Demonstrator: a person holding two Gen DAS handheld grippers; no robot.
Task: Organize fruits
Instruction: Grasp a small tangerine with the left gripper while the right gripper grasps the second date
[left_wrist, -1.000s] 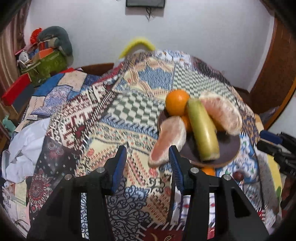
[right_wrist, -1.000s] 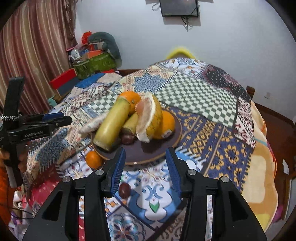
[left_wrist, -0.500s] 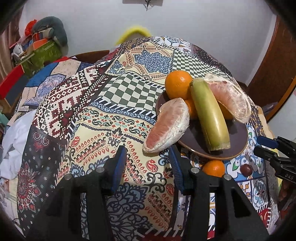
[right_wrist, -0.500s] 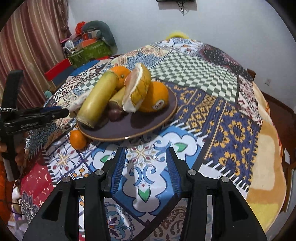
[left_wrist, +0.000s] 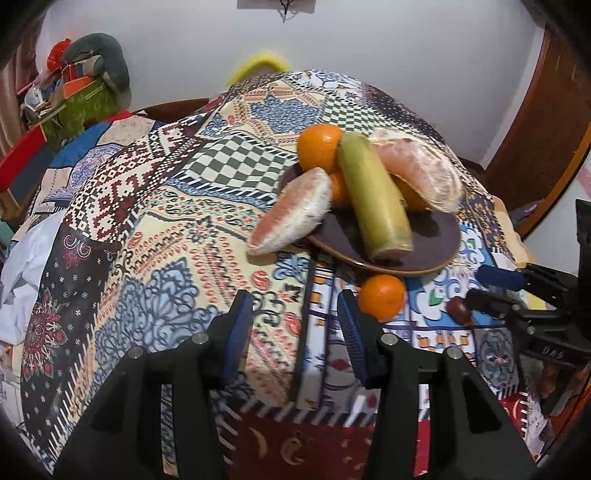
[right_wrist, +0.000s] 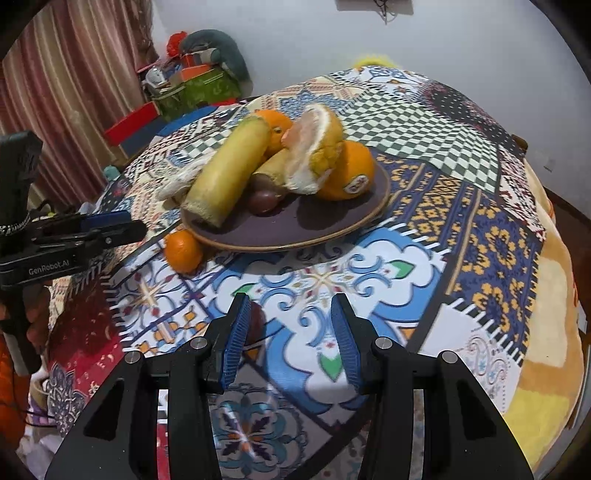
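Note:
A dark brown plate (left_wrist: 436, 240) (right_wrist: 332, 221) on the patchwork cloth holds a green-yellow banana (left_wrist: 373, 195) (right_wrist: 229, 173), oranges (left_wrist: 319, 147) (right_wrist: 345, 171), pomelo wedges (left_wrist: 421, 171) (right_wrist: 314, 147) and a dark round fruit (right_wrist: 263, 201). One pomelo wedge (left_wrist: 291, 218) hangs over the plate's left rim. A small orange (left_wrist: 381, 297) (right_wrist: 183, 252) lies on the cloth beside the plate. A dark fruit (left_wrist: 458, 310) (right_wrist: 255, 322) lies on the cloth by my right gripper's left finger. My left gripper (left_wrist: 295, 325) is open and empty, short of the small orange. My right gripper (right_wrist: 288, 336) is open and empty.
The cloth-covered table (left_wrist: 155, 229) drops off at its rounded edges. Boxes and a green bag (left_wrist: 81, 103) are stacked at the back left by a striped curtain (right_wrist: 74, 92). A wooden door (left_wrist: 546, 110) stands at the right. Each gripper shows in the other's view (left_wrist: 517, 295) (right_wrist: 74, 236).
Both grippers have pulled back from the plate and lowered. The dark fruit now sits right by my right gripper's left finger. The fruits have not moved.

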